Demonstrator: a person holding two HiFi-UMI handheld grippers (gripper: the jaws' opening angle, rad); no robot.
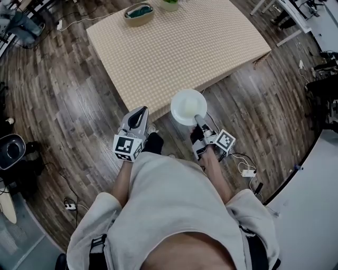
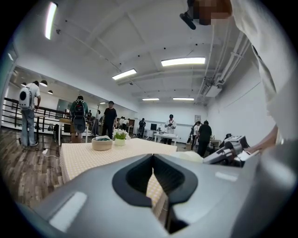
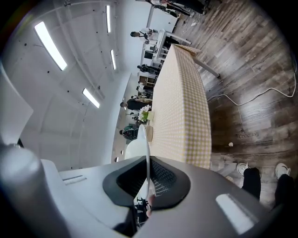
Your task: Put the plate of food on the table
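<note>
A round white plate (image 1: 188, 107) hangs over the wooden floor just off the near corner of the table (image 1: 174, 52) with the beige checked cloth. My right gripper (image 1: 199, 120) is shut on the plate's near rim. In the right gripper view the plate (image 3: 148, 139) shows edge-on, pinched between the pads of my right gripper (image 3: 148, 186). What lies on the plate I cannot make out. My left gripper (image 1: 138, 117) is beside it on the left, shut and empty, pointing at the table. The left gripper view shows my left gripper (image 2: 153, 160) with the plate (image 2: 191, 155) to its right.
At the table's far end stand a tan bowl (image 1: 138, 13) and a small flower pot (image 1: 170, 4). Cables (image 1: 245, 170) lie on the floor near my feet. A dark bin (image 1: 11, 150) stands at the left. Several people (image 2: 110, 118) stand far behind the table.
</note>
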